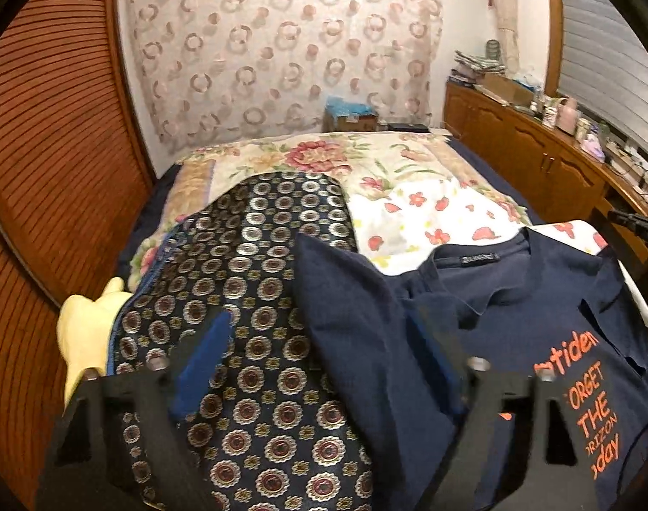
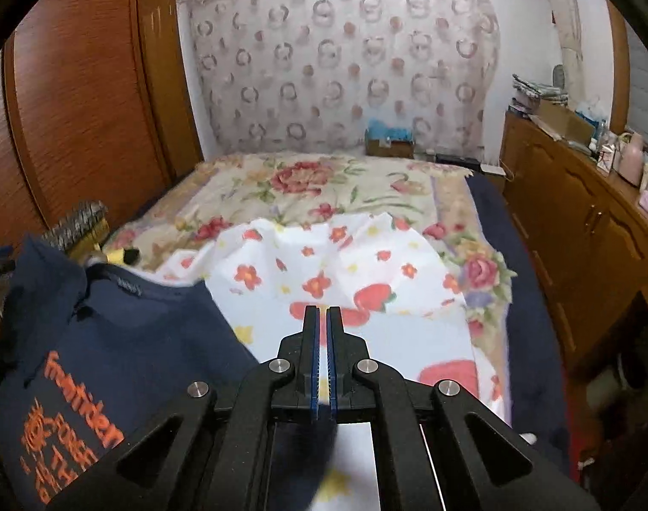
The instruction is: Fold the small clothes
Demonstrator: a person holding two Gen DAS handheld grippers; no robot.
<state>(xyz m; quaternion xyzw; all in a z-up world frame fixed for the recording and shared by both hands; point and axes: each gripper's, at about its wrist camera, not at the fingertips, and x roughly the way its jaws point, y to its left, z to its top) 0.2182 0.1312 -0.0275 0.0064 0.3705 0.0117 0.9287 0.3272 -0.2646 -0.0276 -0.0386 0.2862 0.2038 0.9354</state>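
Note:
A navy T-shirt (image 1: 515,298) with orange lettering lies on the bed, collar towards the far end; in the right wrist view the T-shirt (image 2: 123,332) sits at the lower left. My left gripper (image 1: 317,351) stands open over it. A raised fold of the shirt's left side (image 1: 349,319) is between the fingers, and the left pad (image 1: 204,353) is clear of the cloth. My right gripper (image 2: 322,319) is shut to a thin slit above a white flowered cloth (image 2: 324,264), right of the shirt. Nothing shows between its tips.
A dark garment with round medallions (image 1: 255,298) lies left of the shirt, a pale yellow item (image 1: 85,332) beside it. A floral blanket (image 2: 315,187) covers the bed. A wooden wardrobe (image 1: 47,149) stands left, a cluttered cabinet (image 2: 579,221) right, a cardboard box (image 2: 387,144) at the far wall.

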